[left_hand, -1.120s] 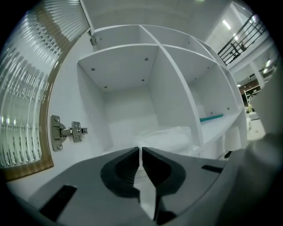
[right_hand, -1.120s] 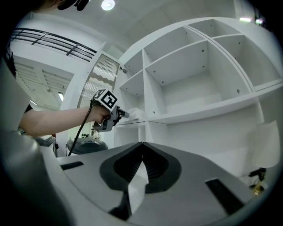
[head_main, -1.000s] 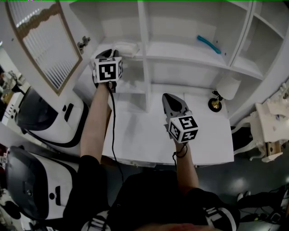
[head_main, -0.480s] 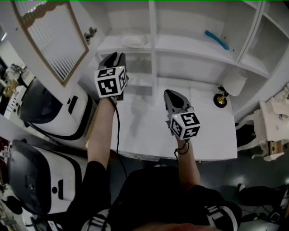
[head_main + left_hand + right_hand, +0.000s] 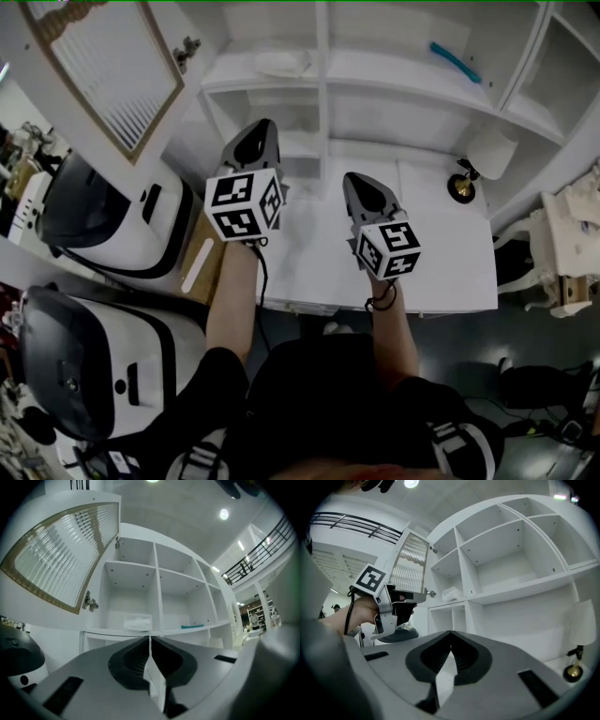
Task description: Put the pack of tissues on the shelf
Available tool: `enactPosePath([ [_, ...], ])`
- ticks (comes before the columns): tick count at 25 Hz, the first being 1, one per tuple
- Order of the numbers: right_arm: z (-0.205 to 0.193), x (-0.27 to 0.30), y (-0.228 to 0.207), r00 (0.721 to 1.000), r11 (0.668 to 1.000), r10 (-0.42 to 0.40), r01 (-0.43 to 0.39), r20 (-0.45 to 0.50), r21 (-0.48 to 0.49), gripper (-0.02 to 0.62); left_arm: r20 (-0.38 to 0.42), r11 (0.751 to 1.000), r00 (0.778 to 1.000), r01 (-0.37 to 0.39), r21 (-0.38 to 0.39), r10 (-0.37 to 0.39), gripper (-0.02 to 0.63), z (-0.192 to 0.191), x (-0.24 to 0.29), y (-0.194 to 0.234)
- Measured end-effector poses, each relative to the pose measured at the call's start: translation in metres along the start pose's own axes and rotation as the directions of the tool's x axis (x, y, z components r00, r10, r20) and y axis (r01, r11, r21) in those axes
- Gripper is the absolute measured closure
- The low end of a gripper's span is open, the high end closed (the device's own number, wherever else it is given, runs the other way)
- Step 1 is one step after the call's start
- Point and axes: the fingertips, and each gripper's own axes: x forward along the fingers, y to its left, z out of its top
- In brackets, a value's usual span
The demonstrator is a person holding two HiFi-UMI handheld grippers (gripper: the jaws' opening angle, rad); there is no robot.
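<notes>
The left tool (image 5: 263,128) is closing its jaws, tips nearly together with nothing between them, and the right tool (image 5: 354,178) beside it has its jaws together and empty, both over the white surface (image 5: 441,262). An open cabinet door (image 5: 103,75) juts out left of the left tool, and a small lamp (image 5: 483,159) stands right of the right tool. The pack of tissues (image 5: 281,64) lies on the shelf (image 5: 394,82) ahead of the left tool, well apart, beside an upright divider (image 5: 322,56), with open room between.

Evenly bright, sharp, with heavy fisheye edge distortion.
</notes>
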Motion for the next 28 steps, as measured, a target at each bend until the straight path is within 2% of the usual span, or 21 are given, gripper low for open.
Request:
enactPosePath([
  [11,-0.013,-0.019,0.023,0.999,0.999,-0.046,0.047,-0.026,0.01,0.575,0.012,1.0,1.0,0.017,0.015,-0.017,0.594,-0.033,-0.058,-0.015],
  [15,-0.015,-0.029,0.037,0.998,0.998,-0.065,0.065,-0.027,0.001,0.575,-0.029,1.0,0.999,0.014,-0.021,-0.015,0.595,-0.066,-0.081,-0.022],
  [18,-0.019,-0.036,0.052,0.997,0.997,-0.075,0.075,-0.027,0.002,0.575,-0.066,0.998,0.997,0.04,-0.052,-0.044,0.595,-0.085,-0.103,-0.031],
  [28,-0.033,-0.068,0.086,0.994,0.995,-0.1,0.1,-0.037,0.006,0.575,-0.11,0.991,0.987,0.104,-0.079,-0.113,0.595,-0.11,-0.158,-0.057],
])
